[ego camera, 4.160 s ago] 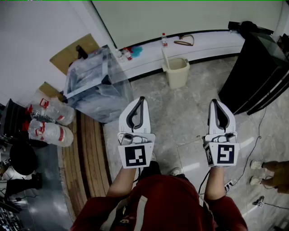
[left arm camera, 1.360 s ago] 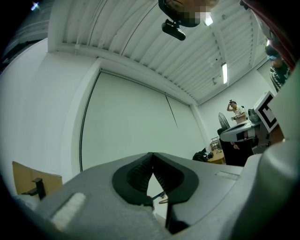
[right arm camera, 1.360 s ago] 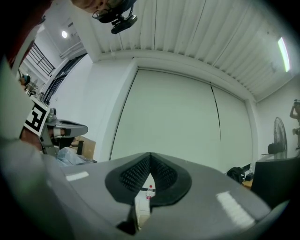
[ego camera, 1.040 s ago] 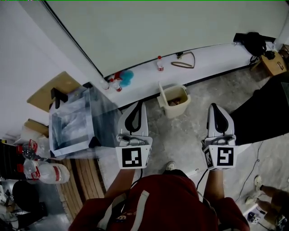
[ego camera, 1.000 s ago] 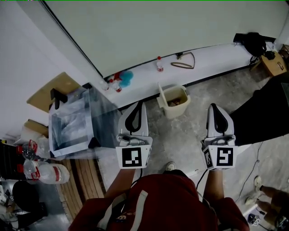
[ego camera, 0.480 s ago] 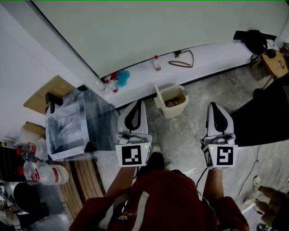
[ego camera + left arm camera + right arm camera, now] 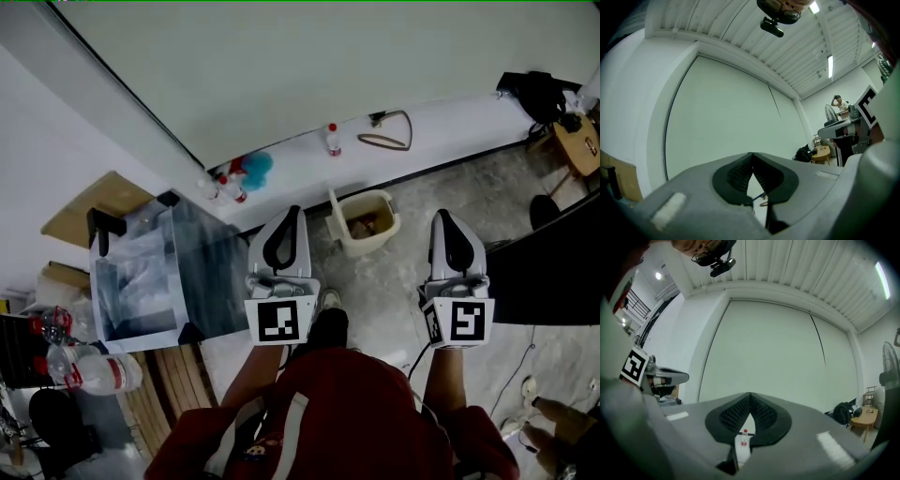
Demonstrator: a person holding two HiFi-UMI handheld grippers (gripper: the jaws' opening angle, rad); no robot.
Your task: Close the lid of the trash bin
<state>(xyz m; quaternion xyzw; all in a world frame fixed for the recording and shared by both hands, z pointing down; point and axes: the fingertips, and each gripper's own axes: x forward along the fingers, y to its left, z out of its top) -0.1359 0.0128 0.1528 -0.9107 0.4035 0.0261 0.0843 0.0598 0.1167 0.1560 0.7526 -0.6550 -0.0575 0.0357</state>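
Note:
The beige trash bin [image 7: 367,225] stands on the floor by the white wall ledge, with rubbish inside. Its lid [image 7: 333,208] stands upright at the bin's left side. My left gripper [image 7: 293,210] is shut and empty, held above the floor just left of the bin. My right gripper [image 7: 442,214], also shut and empty, hangs to the bin's right. Neither touches the bin. In the left gripper view the closed jaw tips [image 7: 753,154] face the pale wall. In the right gripper view the closed tips [image 7: 750,394] face the same wall, a small bottle [image 7: 744,437] showing below them.
A clear plastic box [image 7: 141,272] stands left of my left gripper. Bottles [image 7: 331,138], a blue object [image 7: 253,167] and a brown loop [image 7: 384,131] lie on the ledge. Black furniture [image 7: 548,277] stands at the right, wooden slats [image 7: 169,398] at the lower left. Another person's feet [image 7: 539,436] show at the bottom right.
Both grippers have travelled forward towards the wall together, jaws still shut. A dark shoe has stepped forward under the left gripper. The bin has shifted only slightly in the picture.

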